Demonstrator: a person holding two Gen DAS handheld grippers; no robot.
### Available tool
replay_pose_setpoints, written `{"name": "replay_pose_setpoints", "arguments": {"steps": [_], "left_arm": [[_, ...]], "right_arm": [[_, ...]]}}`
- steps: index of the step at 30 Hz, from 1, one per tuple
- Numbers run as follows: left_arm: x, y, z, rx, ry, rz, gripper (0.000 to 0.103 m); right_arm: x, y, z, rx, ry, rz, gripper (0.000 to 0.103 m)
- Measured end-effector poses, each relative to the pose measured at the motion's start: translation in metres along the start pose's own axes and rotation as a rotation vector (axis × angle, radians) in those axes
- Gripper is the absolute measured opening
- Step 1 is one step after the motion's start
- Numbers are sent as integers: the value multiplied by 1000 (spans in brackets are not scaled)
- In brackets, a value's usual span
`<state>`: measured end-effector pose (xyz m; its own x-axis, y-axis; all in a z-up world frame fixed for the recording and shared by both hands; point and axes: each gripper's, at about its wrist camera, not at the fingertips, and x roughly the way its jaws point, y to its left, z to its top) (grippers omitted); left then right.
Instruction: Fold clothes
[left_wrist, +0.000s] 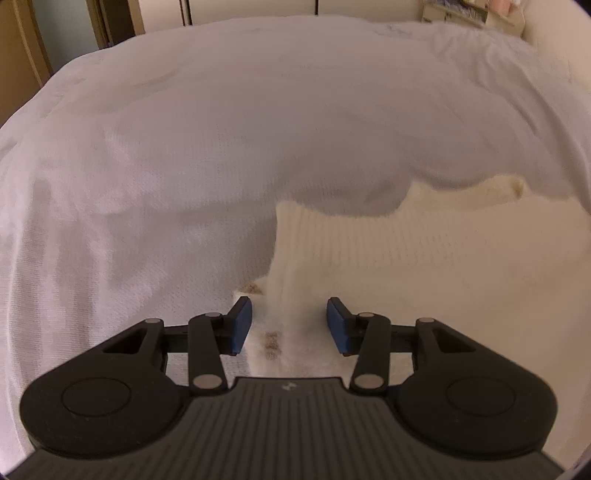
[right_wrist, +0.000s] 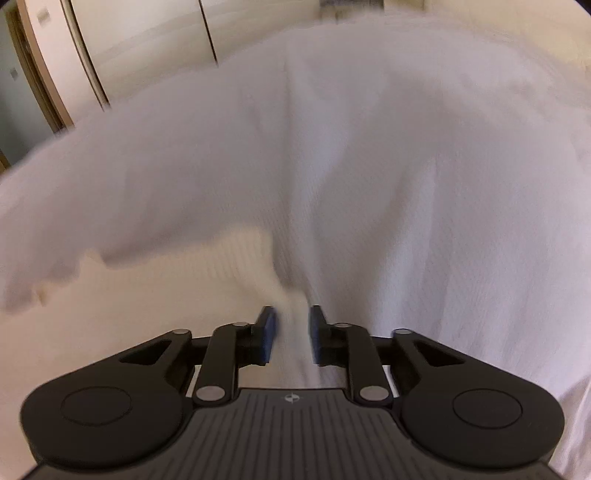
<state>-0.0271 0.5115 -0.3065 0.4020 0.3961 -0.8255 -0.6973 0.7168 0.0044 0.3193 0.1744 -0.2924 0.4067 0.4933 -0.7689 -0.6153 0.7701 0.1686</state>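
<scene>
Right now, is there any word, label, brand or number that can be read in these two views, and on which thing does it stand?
No readable text.
Small round emblem on the left tongs body: no letters.
The same emblem on the right tongs body: no letters.
Cream knit garment, white bed cover: no label visible.

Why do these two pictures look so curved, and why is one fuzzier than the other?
Both views are fisheye, so the white bed sheet bulges like a dome. The left wrist view is fairly sharp: the ribbing of the cream knitted garment shows. The right wrist view is smeared by motion blur, the cupboard doors streaked. The lighting in both is dim, warm and without glare.
</scene>
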Motion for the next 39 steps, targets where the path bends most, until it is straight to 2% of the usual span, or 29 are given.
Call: {"name": "replay_pose_setpoints", "arguments": {"steps": [1, 2, 4, 5, 7, 8, 10, 13, 15, 19, 22, 24, 27, 29, 32, 33, 34, 36, 38, 39], "left_arm": [[-5, 1, 1, -13, -15, -5, 37], [-9, 1, 2, -25, -27, -14, 37], [-11, -2, 1, -24, -39, -40, 37], [-6, -7, 1, 0, -34, -37, 37], [11, -15, -3, 70, -2, 9, 42], [19, -15, -4, 82, 13, 35, 42], [22, -3, -1, 9, 26, 31, 41], [9, 5, 6, -48, -10, 56, 33], [-3, 5, 8, -72, -20, 40, 33], [-29, -3, -6, -63, -21, 21, 33], [-35, -2, -22, -63, 7, 35, 34], [-29, 2, -31, -77, 34, 47, 33], [-16, 15, -42, -142, 73, 14, 15], [-17, 16, -47, -151, 61, 9, 11], [-19, 15, -54, -119, 47, 34, 13], [-14, 16, -57, -111, 63, 49, 17], [-12, 17, -58, -114, 85, 61, 18], [-22, 15, -52, -104, 89, 76, 19], [-38, 11, -45, -87, 83, 96, 19], [-44, 8, -43, -80, 95, 104, 19]], "right_arm": [[-3, 1, 3, -10, -25, 11, 31], [-6, 3, 5, -20, -48, 21, 32], [3, 7, 5, -60, -37, 27, 31], [14, 8, 2, -80, -3, 7, 31], [37, 9, -4, -118, 64, -34, 30], [36, 8, -3, -102, 59, -36, 29], [34, 6, -1, -71, 50, -39, 33], [9, 9, 6, -49, -38, -32, 40], [3, 16, 10, -35, -56, -19, 40], [-26, 15, -5, -5, -27, 28, 40], [-51, 5, -22, 19, 22, 24, 40], [-45, 6, -34, 34, 49, 17, 40], [-46, 2, -50, 55, 75, -7, 40], [-51, 5, -57, 51, 71, -11, 40], [-44, 12, -63, 29, 67, -13, 43], [-35, 13, -65, 22, 75, -17, 42], [-28, 10, -67, 24, 96, -41, 33], [-39, 10, -63, 56, 67, -44, 33], [-49, 9, -59, 88, 39, -47, 42], [-55, 12, -60, 80, 24, -51, 43]]}}
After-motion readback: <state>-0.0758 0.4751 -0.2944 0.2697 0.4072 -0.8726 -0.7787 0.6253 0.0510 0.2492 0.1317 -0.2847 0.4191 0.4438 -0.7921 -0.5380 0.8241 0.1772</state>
